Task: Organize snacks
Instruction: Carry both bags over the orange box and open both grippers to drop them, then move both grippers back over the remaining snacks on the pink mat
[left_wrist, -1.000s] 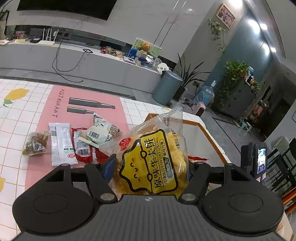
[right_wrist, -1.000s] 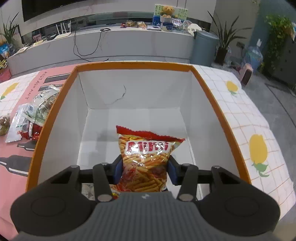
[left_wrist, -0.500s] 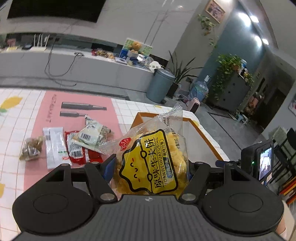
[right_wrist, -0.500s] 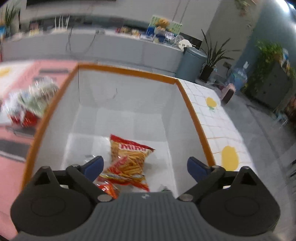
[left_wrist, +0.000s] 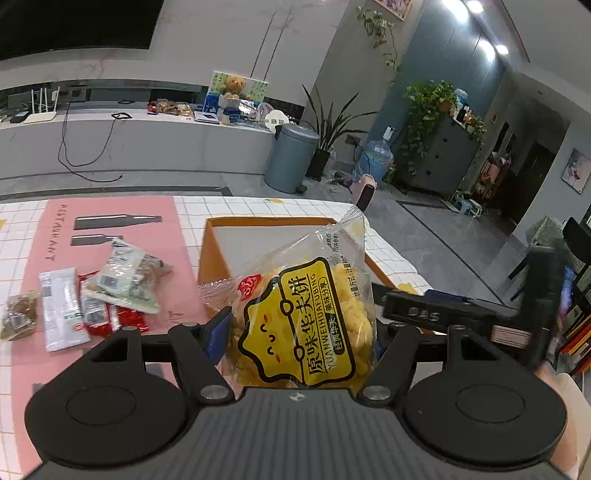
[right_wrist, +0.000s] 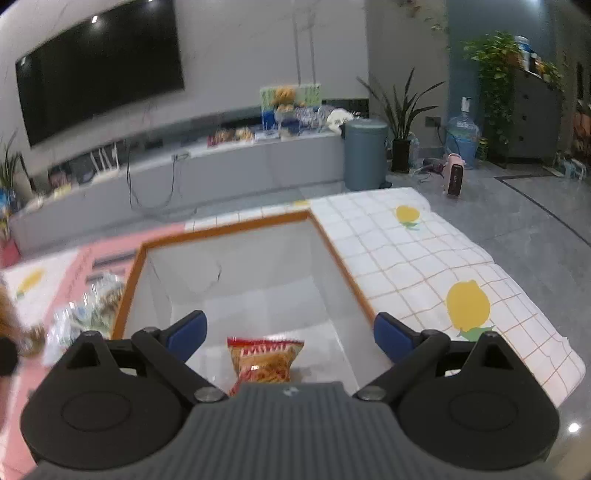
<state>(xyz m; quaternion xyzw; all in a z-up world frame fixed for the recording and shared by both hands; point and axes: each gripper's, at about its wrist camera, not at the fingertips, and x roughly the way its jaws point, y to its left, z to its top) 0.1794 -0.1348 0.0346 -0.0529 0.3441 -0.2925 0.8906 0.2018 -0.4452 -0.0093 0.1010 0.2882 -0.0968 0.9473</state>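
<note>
Released, the red snack bag (right_wrist: 264, 360) now lies in the box (right_wrist: 332, 247) below the wide-open right gripper (right_wrist: 290, 332).

Glossy clear plastic waffle bag (left_wrist: 306, 317) (crinkled), matt checked tablecloth (right_wrist: 413, 254).

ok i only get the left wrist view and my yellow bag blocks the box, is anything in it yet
Observer: Yes. The right wrist view shows one red bag of snack sticks lying inside the box.
Operator: is the right gripper holding it
Observer: No. The right gripper is wide open above it, with nothing touching its pads.
Operator: room for mine
Observer: Probably. The white bottom beyond the red bag looks bare, enough for your yellow bag.
</note>
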